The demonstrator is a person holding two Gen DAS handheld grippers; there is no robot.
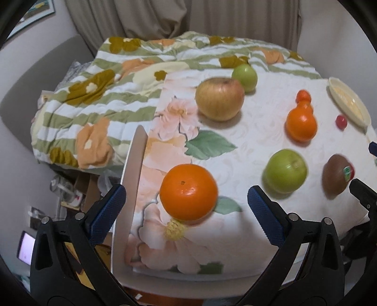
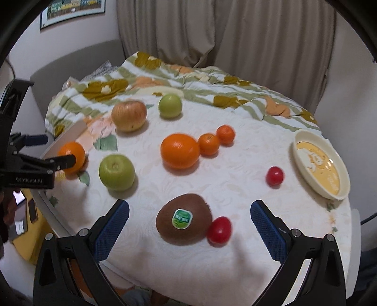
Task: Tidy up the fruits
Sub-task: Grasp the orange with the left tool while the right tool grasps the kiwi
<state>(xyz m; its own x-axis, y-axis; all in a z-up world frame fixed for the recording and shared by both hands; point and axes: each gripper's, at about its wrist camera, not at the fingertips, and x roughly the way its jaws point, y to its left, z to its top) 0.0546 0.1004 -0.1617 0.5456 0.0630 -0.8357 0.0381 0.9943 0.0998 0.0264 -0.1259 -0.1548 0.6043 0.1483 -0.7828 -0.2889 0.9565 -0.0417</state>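
table (image 2: 235,270), floral cloth, beside bed. left gripper (image 1: 186,202) open around orange (image 1: 188,191) near edge; right gripper (image 2: 189,219) open over kiwi (image 2: 183,219), tomato (image 2: 219,229) touching. risk: nudged fruit rolls off.

Beige curtains (image 2: 226,30), white wall, framed picture (image 2: 73,10), floral quilt (image 1: 99,98) behind.

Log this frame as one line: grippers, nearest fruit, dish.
left gripper: open, orange between fingers, not gripped | right gripper: open, over kiwi and red tomato | dish: holds no fruit
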